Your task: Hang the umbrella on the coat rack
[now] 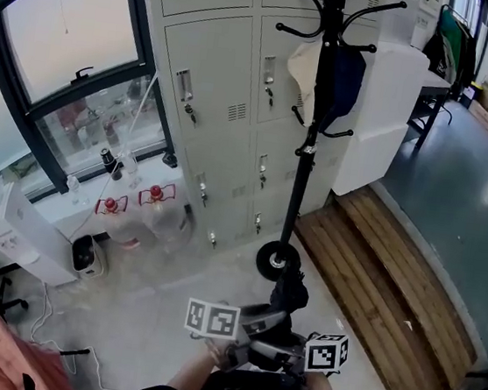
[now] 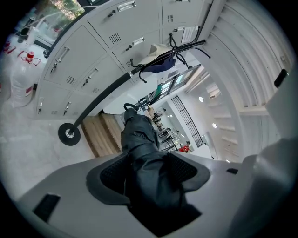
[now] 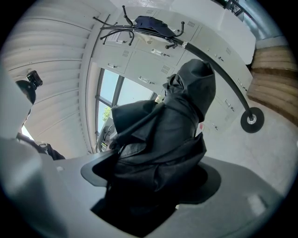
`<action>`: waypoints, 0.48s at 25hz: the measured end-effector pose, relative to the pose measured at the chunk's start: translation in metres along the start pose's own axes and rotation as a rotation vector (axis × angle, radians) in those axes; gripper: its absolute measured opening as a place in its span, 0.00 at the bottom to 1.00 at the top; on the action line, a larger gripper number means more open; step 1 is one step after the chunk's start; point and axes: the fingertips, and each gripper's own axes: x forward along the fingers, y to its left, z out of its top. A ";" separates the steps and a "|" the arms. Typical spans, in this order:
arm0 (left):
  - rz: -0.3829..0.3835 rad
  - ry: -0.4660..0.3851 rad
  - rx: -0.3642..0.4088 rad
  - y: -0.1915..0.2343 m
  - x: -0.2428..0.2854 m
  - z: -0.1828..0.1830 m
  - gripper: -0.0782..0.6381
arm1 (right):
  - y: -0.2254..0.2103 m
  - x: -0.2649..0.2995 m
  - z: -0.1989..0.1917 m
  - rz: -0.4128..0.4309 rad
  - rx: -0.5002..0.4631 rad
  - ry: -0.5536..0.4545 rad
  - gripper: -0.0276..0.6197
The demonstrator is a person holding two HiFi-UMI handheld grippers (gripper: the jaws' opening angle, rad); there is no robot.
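One folded black umbrella [image 1: 289, 295], left tool [image 2: 151, 174] clamped on it, right tool [image 3: 153, 179] likewise, coat rack [image 1: 307, 153] near.

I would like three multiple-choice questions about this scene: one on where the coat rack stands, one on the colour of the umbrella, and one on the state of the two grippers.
1. Where does the coat rack stand?
A. in front of the grey lockers
B. lying flat on the floor
C. in the middle of an open hall

2. What colour is the umbrella?
A. red
B. black
C. yellow

3. How are the left gripper and the right gripper?
A. both open and empty
B. only the left shut on the umbrella
C. both shut on the umbrella

Answers:
1 A: its round base rests just before the locker doors.
2 B: the folded fabric is black in every view.
3 C: each gripper view shows fabric pressed between the jaws.
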 end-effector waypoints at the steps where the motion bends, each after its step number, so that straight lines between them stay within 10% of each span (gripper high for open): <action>1: 0.002 -0.005 0.001 0.000 0.006 0.005 0.50 | -0.003 -0.003 0.006 0.004 -0.002 0.004 0.65; 12: 0.005 -0.030 -0.002 -0.004 0.042 0.056 0.50 | -0.017 -0.014 0.067 0.023 -0.008 0.019 0.65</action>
